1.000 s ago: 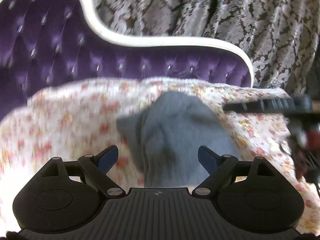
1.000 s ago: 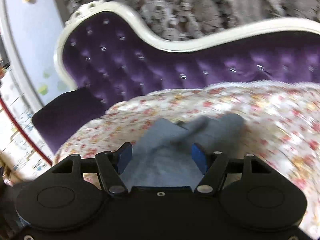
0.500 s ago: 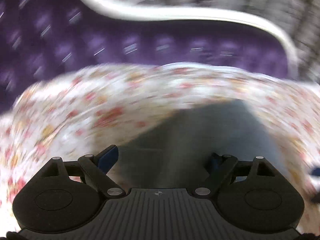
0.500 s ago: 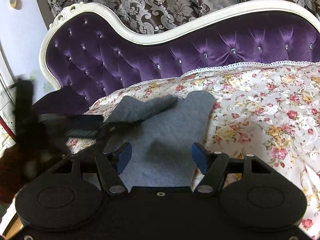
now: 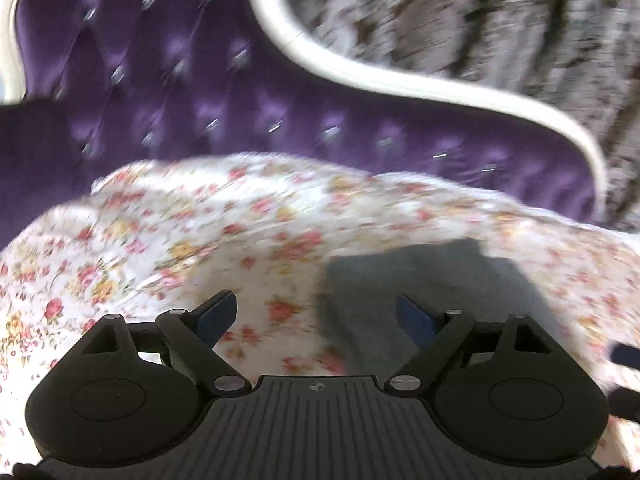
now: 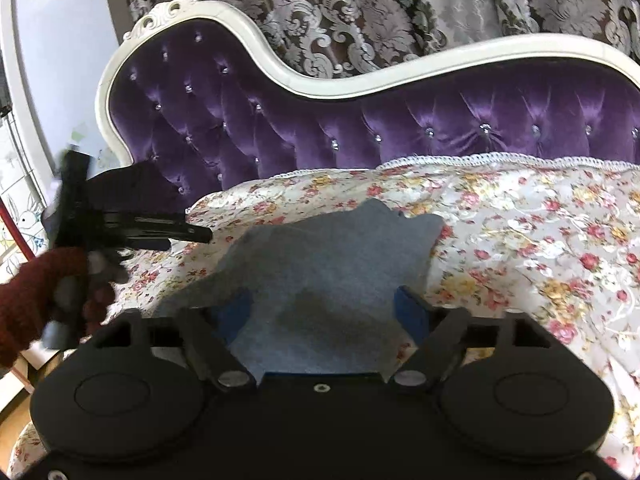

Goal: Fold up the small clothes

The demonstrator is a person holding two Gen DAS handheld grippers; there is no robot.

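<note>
At the far left of the right wrist view, a hand in a dark red knitted sleeve (image 6: 24, 304) holds the left claw (image 6: 200, 235), seen side-on with its black fingers pointing right over the flowered bedspread (image 6: 540, 240); from this angle its gap cannot be read, but the left wrist view shows the left claw (image 5: 316, 316) spread wide, its blue-padded fingertips (image 5: 218, 312) apart and holding nothing. In that blurred view the left fingertip hangs over bare bedspread (image 5: 180, 240) and the right one over the left part of the grey cloth (image 5: 432, 280), which lies on the bedspread a little right of centre. Moving right in the right wrist view, the grey cloth (image 6: 332, 264) lies on the bedspread in the middle, rumpled, with a pointed flap towards the left claw and a raised peak along its far edge. The right claw (image 6: 324, 316) is spread open right above its near part: the left blue pad sits half behind a fold of the cloth, the right pad just at the cloth's right edge, and whether either touches the fabric cannot be told. Behind the bed runs a tufted purple headboard (image 6: 440, 128) with a white curved frame, also seen in the left wrist view (image 5: 200, 80), and behind that hangs a dark patterned curtain (image 6: 360, 8). To the right, the bedspread carries only its rose print and a white lace edge.
</note>
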